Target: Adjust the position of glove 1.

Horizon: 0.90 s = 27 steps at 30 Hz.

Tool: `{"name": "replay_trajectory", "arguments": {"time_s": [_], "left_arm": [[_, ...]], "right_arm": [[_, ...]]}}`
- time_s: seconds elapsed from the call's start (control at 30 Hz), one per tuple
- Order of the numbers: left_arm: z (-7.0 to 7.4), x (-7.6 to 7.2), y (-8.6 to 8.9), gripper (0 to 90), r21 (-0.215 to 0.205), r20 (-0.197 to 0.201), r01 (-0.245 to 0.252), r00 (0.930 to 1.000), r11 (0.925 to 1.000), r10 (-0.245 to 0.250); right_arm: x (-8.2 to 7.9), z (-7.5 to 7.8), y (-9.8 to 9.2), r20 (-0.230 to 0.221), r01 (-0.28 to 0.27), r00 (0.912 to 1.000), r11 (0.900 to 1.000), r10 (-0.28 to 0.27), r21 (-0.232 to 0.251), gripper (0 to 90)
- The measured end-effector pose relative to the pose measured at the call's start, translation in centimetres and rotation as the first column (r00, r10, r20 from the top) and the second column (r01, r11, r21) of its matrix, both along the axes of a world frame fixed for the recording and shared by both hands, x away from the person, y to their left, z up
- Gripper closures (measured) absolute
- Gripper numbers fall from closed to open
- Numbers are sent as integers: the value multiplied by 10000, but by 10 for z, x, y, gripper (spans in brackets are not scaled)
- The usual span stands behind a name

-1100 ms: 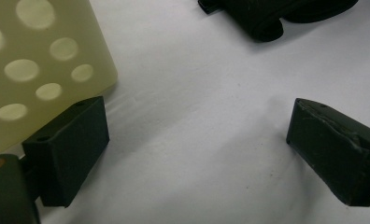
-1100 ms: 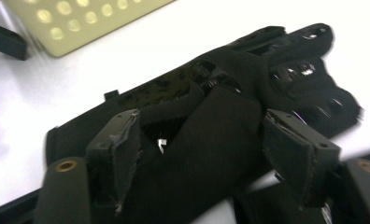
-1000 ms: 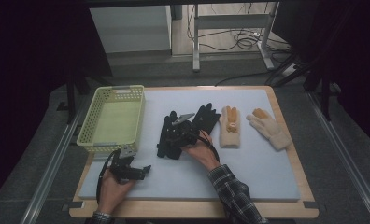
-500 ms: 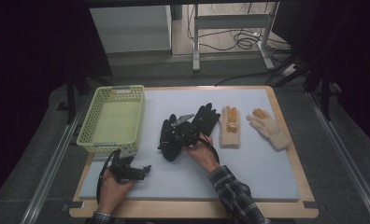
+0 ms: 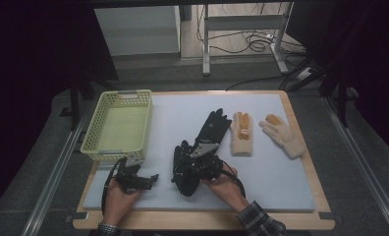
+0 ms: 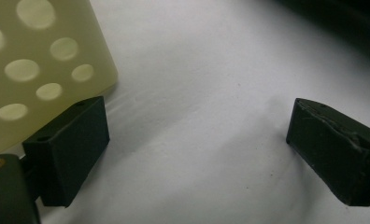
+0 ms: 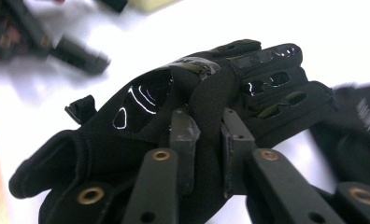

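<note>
Right tool [image 7: 206, 140] pinching black glove [image 7: 174, 116], near mat's [image 5: 281, 191] front edge

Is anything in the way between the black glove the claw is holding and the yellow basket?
Nothing big. The right claw pinches the black glove. Between it and the yellow basket lies bare white mat; the left claw rests open near the basket's corner.

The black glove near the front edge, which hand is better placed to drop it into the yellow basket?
Right. The right claw is clamped on the black glove; the left claw is open beside the basket.
</note>
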<state>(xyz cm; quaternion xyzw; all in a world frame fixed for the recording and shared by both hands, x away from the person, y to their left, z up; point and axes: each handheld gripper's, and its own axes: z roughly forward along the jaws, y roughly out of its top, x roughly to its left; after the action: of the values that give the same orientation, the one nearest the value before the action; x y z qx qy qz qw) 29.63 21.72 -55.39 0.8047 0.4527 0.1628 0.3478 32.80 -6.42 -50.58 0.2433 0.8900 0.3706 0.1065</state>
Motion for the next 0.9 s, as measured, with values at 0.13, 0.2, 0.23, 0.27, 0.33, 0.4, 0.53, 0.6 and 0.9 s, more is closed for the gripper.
{"name": "replay_trajectory", "arguments": {"time_s": [0.13,0.2,0.23,0.27,0.33,0.4,0.53,0.6,0.9], "left_arm": [[0,0,0,61,-9,7,-11,10000,10000,11],[0,0,0,62,0,-1,-15,10000,10000,15],[0,0,0,61,-1,1,-16,10000,10000,16],[0,0,0,61,-1,1,-16,10000,10000,16],[0,0,0,62,32,-12,14,10000,10000,-14],[0,0,0,62,34,-13,15,10000,10000,-15],[0,0,1,62,58,2,37,10000,10000,-37],[0,0,1,62,56,4,35,10000,10000,-35],[0,0,0,62,27,-14,15,10000,10000,-15]], "right_arm": [[-4,-10,-11,-152,18,9999,10000,-18,28,467],[1,-4,-23,-269,175,9995,9989,-163,430,412],[4,-2,-27,-285,231,9994,9987,-218,464,403],[8,0,-30,-301,332,9990,9982,-317,498,398],[16,4,-36,-340,476,9984,9972,-457,571,388],[21,7,-40,-400,518,9980,9950,-486,849,388],[29,15,-47,-351,701,9972,9918,-667,1069,379],[32,19,-49,-258,881,9960,9909,-859,1015,376],[71,14,-55,75,1623,9867,9863,-1626,304,391]]}}
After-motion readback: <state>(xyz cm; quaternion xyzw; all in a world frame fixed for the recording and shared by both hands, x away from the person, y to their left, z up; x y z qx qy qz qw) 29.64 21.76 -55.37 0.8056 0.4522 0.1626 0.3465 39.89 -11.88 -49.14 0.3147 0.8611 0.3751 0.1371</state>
